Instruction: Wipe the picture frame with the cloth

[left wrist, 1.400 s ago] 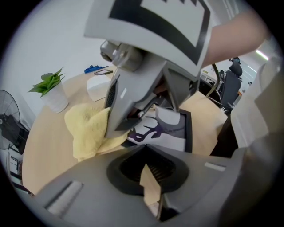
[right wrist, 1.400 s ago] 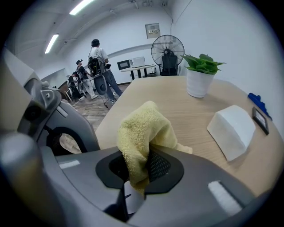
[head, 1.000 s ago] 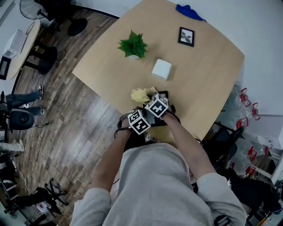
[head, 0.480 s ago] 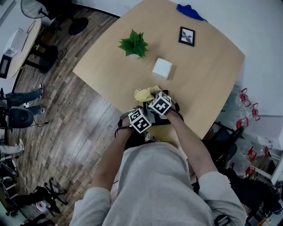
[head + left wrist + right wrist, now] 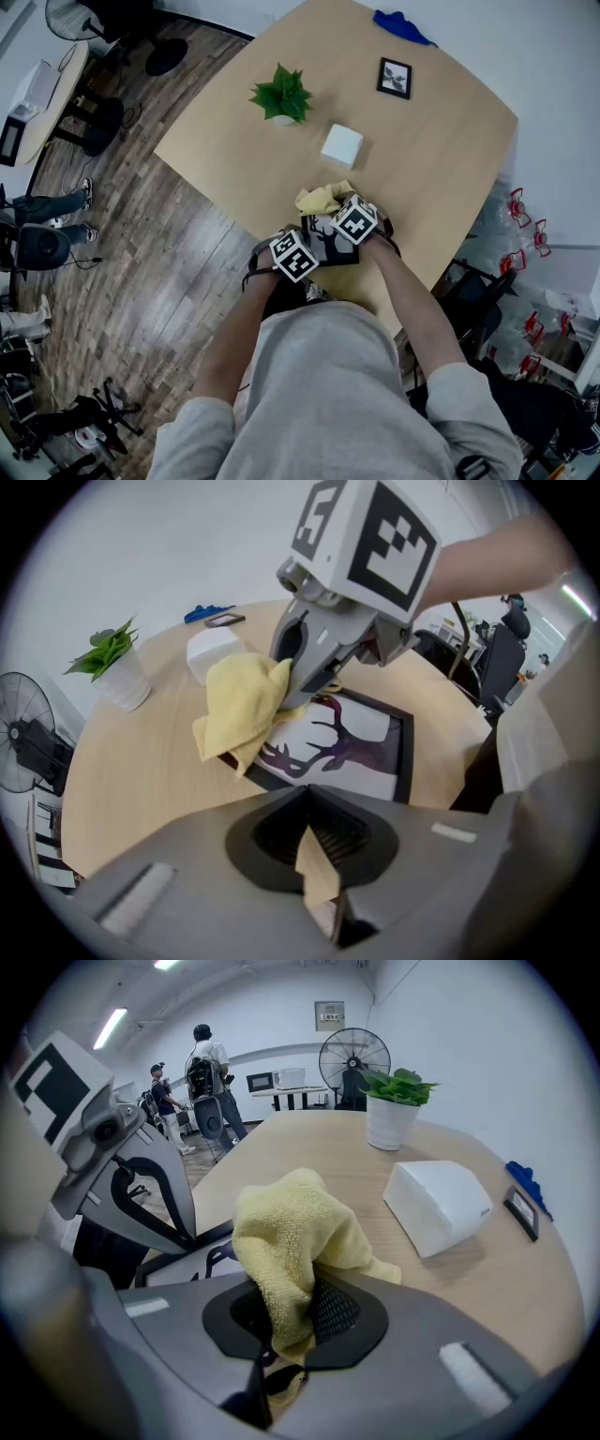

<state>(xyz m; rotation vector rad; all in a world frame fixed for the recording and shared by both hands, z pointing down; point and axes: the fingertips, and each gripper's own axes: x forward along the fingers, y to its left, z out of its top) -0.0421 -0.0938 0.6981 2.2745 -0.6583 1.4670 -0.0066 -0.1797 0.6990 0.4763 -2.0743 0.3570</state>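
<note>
Since the frame a second back, your cloth (image 5: 291, 1232) has shifted rightward over the picture frame (image 5: 347, 747), which lies flat near the table's (image 5: 441, 159) near edge. Your right gripper (image 5: 281, 1330) pinches the cloth between its jaws. Your left gripper (image 5: 319, 869) sits at the picture frame's near side, jaws drawn together with only a tan sliver between. A white box (image 5: 341, 146) stands beyond.

Both arms reach forward, grippers side by side.
The left gripper (image 5: 305, 806) has its jaws together. The right gripper (image 5: 281, 1309), slightly ahead of it, is clamped on the cloth (image 5: 292, 1227).
</note>
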